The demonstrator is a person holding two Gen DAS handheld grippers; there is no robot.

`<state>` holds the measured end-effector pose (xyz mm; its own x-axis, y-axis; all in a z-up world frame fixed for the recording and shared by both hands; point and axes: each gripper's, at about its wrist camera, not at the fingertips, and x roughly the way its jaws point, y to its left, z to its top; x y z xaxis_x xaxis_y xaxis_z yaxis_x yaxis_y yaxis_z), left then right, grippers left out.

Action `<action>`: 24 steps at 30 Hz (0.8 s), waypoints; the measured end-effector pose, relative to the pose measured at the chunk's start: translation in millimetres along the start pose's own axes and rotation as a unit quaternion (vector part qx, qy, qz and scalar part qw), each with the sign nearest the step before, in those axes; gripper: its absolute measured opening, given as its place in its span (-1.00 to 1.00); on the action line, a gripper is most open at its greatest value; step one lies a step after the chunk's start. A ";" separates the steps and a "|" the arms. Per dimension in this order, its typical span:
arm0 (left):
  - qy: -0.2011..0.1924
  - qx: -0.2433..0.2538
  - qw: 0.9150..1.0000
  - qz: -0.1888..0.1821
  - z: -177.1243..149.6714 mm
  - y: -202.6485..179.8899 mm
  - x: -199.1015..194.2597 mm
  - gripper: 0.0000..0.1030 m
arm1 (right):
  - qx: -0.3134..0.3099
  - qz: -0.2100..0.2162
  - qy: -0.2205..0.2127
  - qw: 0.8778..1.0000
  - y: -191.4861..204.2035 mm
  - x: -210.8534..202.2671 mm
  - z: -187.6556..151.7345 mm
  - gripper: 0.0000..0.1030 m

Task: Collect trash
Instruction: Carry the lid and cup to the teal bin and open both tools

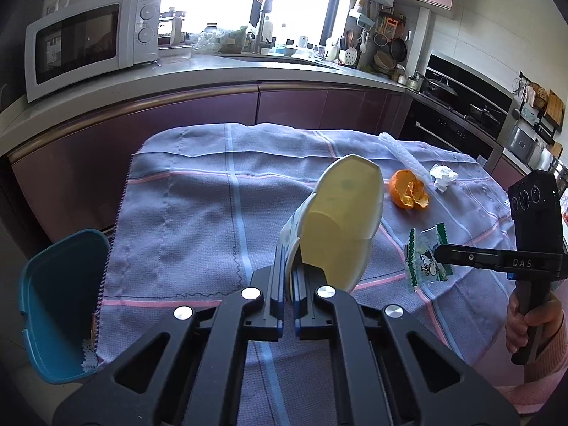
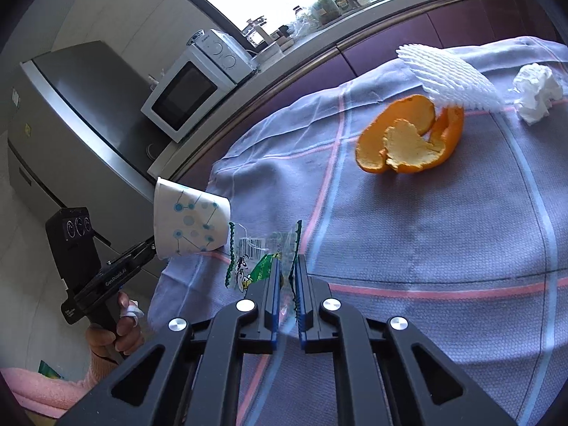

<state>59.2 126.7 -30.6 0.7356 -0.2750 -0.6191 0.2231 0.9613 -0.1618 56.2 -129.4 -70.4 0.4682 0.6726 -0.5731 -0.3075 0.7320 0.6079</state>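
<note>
Nearest the left wrist camera, a paper cup (image 1: pixel 337 220) was pinched by its wall between the closed-in jaws of the left gripper (image 1: pixel 289 284), its open mouth turned toward the lens; it was presumably held sideways so that it could be tipped into the teal bin (image 1: pixel 46 305), which stood off the table edge at about 8 o'clock. At 3 o'clock, a clear snack wrapper (image 2: pixel 259 259) was seen nipped between the narrowly set jaws of the right gripper (image 2: pixel 287 284), gripped by one edge and seemingly raised off the checked tablecloth (image 1: pixel 184 213). Farther out, at roughly 1 o'clock, orange peel (image 1: pixel 408 190) was left lying on the cloth. Just beyond it a white foam fruit net (image 2: pixel 451 78) and a crumpled tissue (image 1: pixel 443 176) were found, both uncollected. A microwave (image 1: pixel 88 42) was noted on the far counter at 11 o'clock.
</note>
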 end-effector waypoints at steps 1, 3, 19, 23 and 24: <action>-0.004 -0.002 1.000 0.004 -0.6 3.1 -4.4 -0.93 | -0.007 0.004 0.001 1.000 5.6 2.1 1.9 -0.87; -0.012 -0.005 1.000 0.015 -0.9 9.9 -14.8 -0.93 | -0.020 0.013 0.003 1.000 17.3 7.6 5.5 -0.87; -0.062 -0.054 0.989 0.125 -16.4 92.2 -94.4 -0.93 | -0.111 0.089 0.072 0.987 108.6 97.8 26.5 -0.87; -0.062 -0.073 0.984 0.153 -26.2 121.4 -105.5 -0.93 | -0.128 0.102 0.092 0.982 135.2 126.5 28.8 -0.87; -0.061 -0.077 0.982 0.160 -28.4 128.4 -107.1 -0.93 | -0.132 0.105 0.097 0.981 141.5 134.1 29.6 -0.87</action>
<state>-9.1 280.1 -6.9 0.8260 0.0507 -0.5614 -0.1246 0.9877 -0.0943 100.0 61.2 -45.0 0.2131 0.8005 -0.5602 -0.5952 0.5611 0.5753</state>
